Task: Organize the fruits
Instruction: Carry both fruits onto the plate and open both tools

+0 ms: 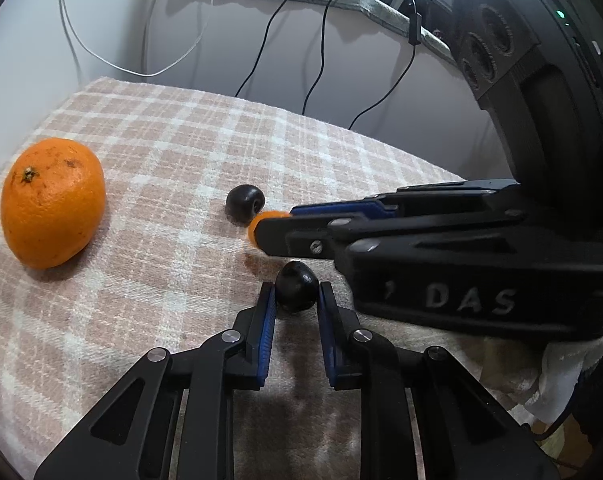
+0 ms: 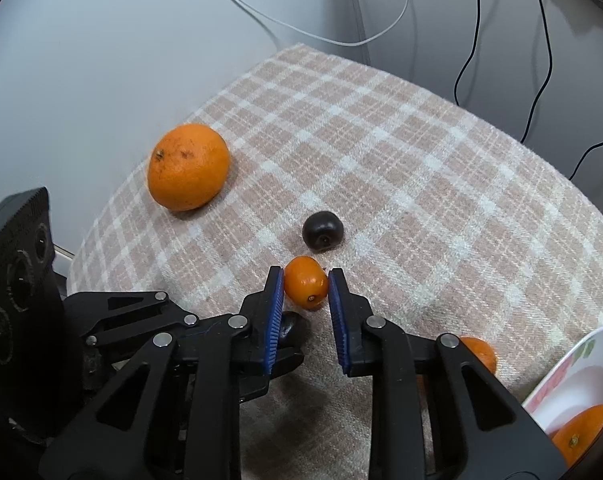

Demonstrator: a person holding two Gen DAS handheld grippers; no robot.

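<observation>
Left gripper (image 1: pixel 296 294) fingers clamp a dark cherry (image 1: pixel 296 286), right gripper (image 2: pixel 304 290) fingers clamp a kumquat (image 2: pixel 306 286) (both round, slick): either could squirt out on lifting, knocking the 2nd cherry (image 2: pixel 322 235) away

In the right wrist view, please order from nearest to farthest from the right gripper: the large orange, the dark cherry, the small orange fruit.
1. small orange fruit, between the right gripper fingers.
2. dark cherry, just beyond.
3. large orange, far left.
</observation>
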